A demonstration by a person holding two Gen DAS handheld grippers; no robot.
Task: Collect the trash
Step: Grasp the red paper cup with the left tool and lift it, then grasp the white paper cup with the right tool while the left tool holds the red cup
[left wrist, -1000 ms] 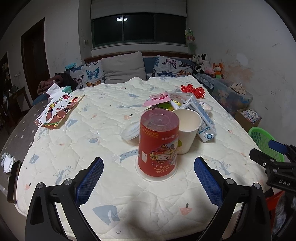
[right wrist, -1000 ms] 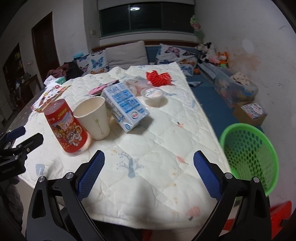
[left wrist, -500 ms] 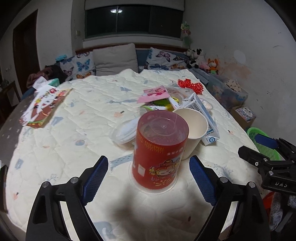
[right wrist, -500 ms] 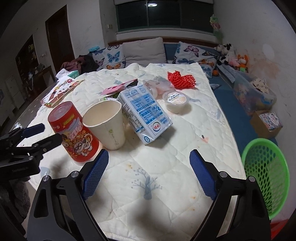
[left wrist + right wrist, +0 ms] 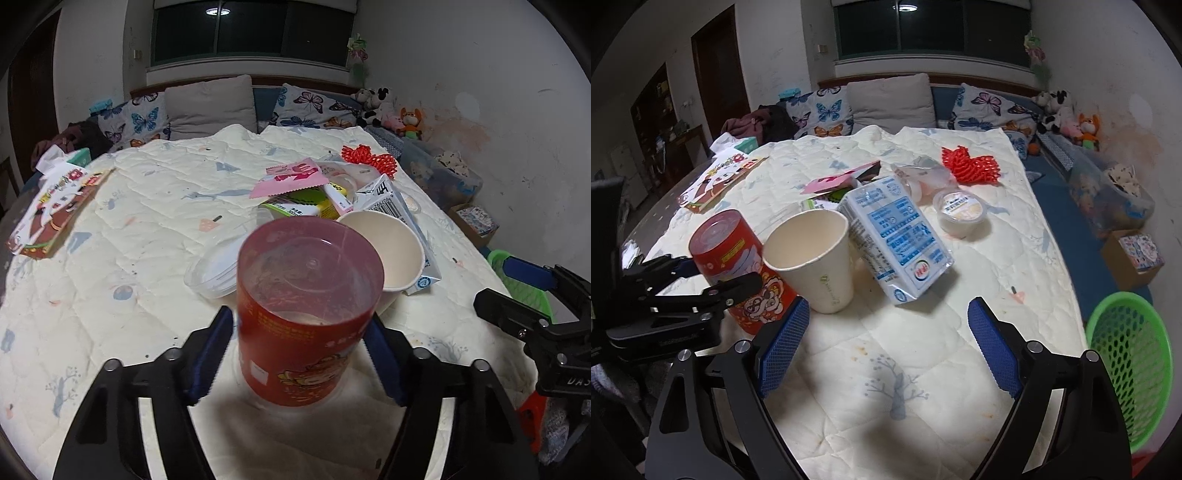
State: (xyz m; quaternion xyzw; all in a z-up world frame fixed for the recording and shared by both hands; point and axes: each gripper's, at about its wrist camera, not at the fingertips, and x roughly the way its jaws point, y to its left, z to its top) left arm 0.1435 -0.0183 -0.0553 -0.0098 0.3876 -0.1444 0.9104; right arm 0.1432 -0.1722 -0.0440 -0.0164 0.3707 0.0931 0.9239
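At lower centre of the left wrist view, the left gripper (image 5: pixel 297 354) has closed in since half a second ago, its blue pads now flanking the upright red canister (image 5: pixel 308 314), seemingly touching; firm grip unclear. The right gripper (image 5: pixel 888 347) hangs wide open, empty.

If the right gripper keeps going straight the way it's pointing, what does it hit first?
Most likely the milk carton, lying tilted on the quilted table roughly on the right gripper's centerline. The paper cup stands left of that line and might brush the left finger; depth is unclear.
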